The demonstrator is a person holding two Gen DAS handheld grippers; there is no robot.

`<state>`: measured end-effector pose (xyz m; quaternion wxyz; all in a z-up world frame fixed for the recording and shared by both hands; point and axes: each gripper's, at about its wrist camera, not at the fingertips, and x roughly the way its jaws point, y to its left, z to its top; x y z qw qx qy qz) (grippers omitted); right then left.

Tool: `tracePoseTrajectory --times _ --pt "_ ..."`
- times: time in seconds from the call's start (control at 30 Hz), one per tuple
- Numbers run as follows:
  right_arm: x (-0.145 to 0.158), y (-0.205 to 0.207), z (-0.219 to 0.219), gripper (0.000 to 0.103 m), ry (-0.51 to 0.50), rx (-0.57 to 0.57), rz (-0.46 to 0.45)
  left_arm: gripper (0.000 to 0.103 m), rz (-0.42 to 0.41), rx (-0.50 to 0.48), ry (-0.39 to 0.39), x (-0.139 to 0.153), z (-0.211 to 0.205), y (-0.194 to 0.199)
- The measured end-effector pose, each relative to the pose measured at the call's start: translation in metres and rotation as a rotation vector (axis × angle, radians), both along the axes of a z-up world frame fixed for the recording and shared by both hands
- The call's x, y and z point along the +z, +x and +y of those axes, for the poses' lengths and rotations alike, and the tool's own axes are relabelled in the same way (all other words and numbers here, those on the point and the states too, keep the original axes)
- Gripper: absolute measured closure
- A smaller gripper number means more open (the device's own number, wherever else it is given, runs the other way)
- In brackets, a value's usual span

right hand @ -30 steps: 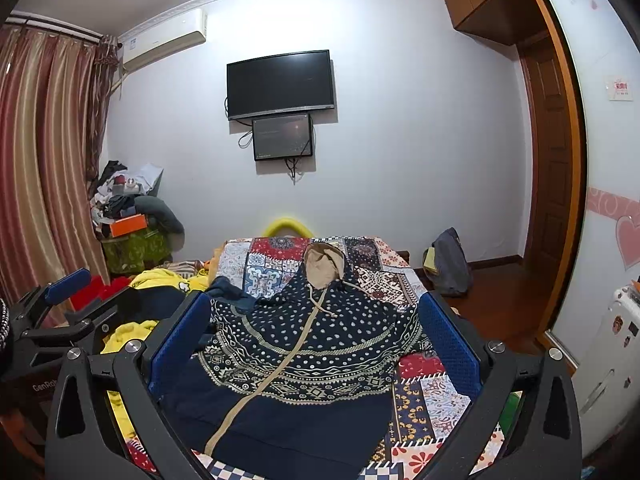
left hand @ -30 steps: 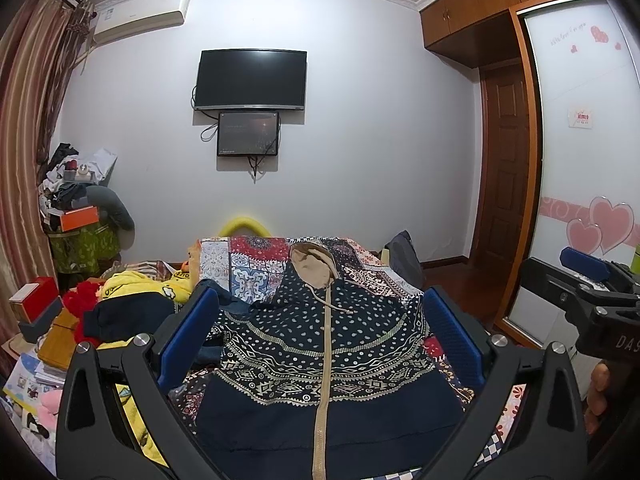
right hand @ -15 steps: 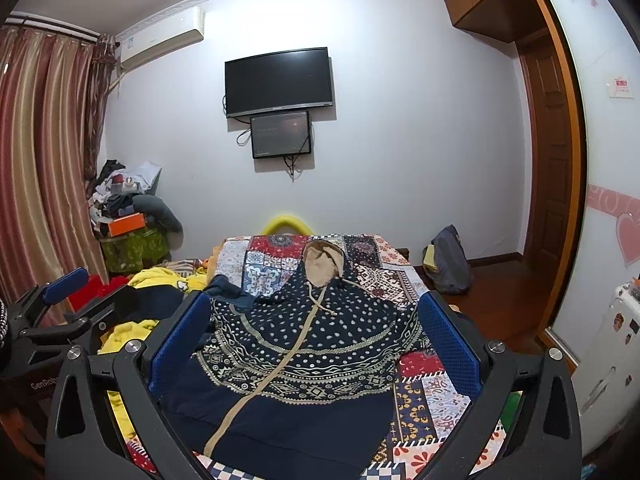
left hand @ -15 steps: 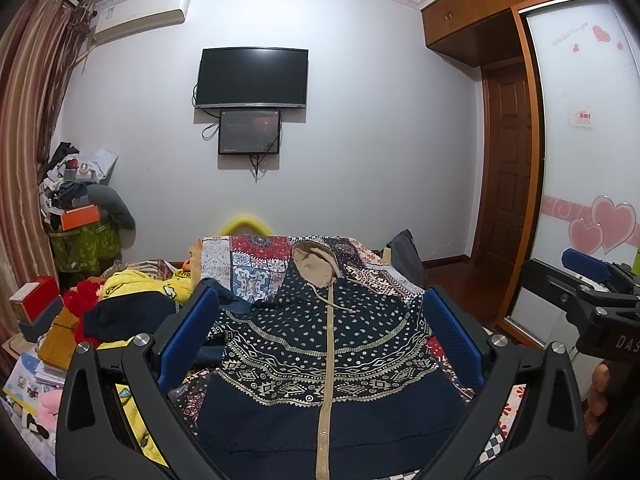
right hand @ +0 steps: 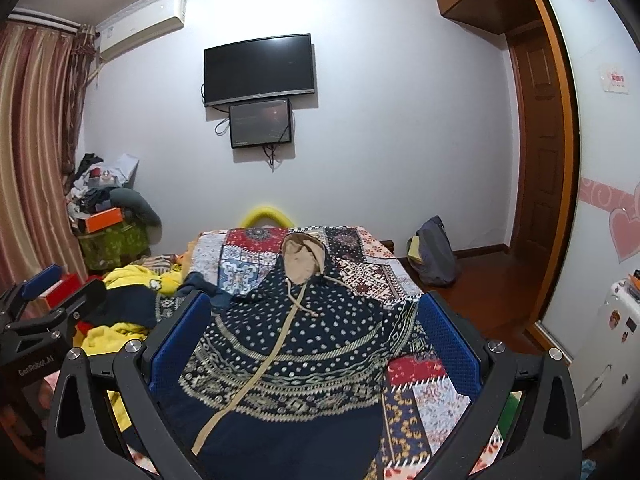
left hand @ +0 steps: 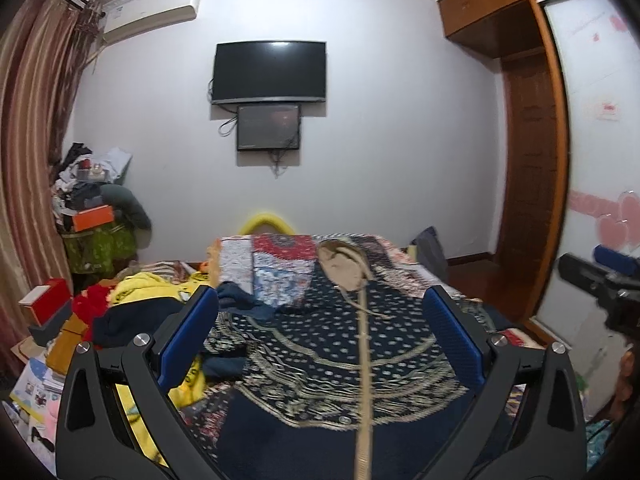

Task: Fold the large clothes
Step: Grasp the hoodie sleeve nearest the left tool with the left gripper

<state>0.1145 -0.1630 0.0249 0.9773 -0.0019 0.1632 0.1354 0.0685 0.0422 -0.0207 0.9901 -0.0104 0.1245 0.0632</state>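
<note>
Lying flat and face up on the bed (right hand: 424, 400), the hoodie (right hand: 304, 344) runs lengthwise straight away from both tools: tan hood (right hand: 302, 260) at the far end toward the wall, dark hem nearest, hidden under the gripper frames. Its zip band (left hand: 365, 360) marks that long axis. In the left view the band runs almost down the middle; in the right view it slants off to the lower left, so the garment sits ahead and somewhat left of the right gripper (right hand: 314, 354). The left gripper (left hand: 320, 350) looks more squarely lined up with it. Both hover above the near end, jaws spread wide, gripping nothing. A sleeve seems bunched at the left edge beside a yellow pile (right hand: 132, 280).
</note>
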Motion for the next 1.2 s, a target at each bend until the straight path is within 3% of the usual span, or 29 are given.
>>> tracePoseTrajectory --times 0.33,0.47,0.57,0.77,0.87,1.03,1.2 --pt "-0.011 0.062 0.019 0.0 -0.032 -0.017 0.013 0.0 0.138 0.065 -0.127 -0.021 0.093 0.087" --pt "-0.028 0.097 0.029 0.0 -0.024 0.021 0.107 0.0 0.238 0.065 -0.22 -0.036 0.146 0.126" --pt "-0.045 0.124 0.039 0.0 -0.066 0.045 0.184 0.0 0.3 0.119 -0.275 -0.053 0.183 0.148" --pt "-0.087 0.168 0.058 0.0 -0.18 0.075 0.308 0.001 0.44 0.187 -0.327 -0.104 0.243 0.18" --pt "-0.109 0.187 0.06 0.0 -0.187 0.111 0.393 0.009 0.505 0.166 -0.43 -0.138 0.267 0.191" --pt "-0.142 0.221 0.067 0.001 -0.177 0.144 0.504 0.014 0.61 0.158 -0.612 -0.196 0.294 0.207" --pt "-0.165 0.241 0.074 0.001 -0.183 0.14 0.565 0.033 0.654 0.15 -0.728 -0.237 0.313 0.223"
